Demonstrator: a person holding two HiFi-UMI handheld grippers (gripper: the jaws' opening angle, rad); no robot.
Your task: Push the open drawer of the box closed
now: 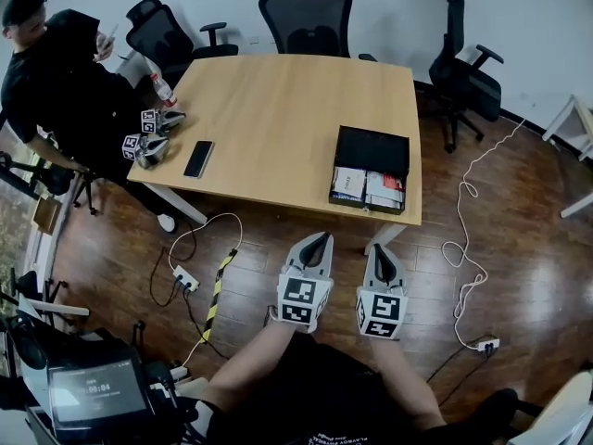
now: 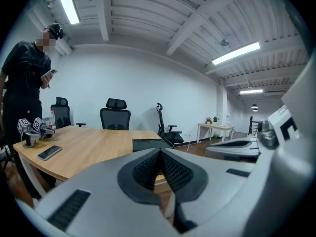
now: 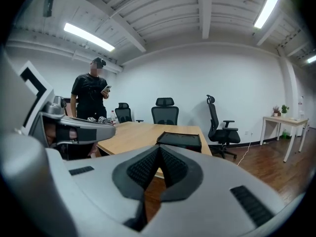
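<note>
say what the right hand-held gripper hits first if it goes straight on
Probably the open drawer of the black box at the near edge of the table; the right hand-held gripper, jaws shut, aims at it. Depth is unclear, so the table edge may come first.

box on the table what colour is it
The box is black, lid and sides alike. The head view shows it best.

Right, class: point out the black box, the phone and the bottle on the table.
black box (image 1: 372, 151): head view, on its dark top.
phone (image 1: 198, 158): head view, middle of its screen.
bottle (image 1: 163, 90): head view, on its body.
</note>
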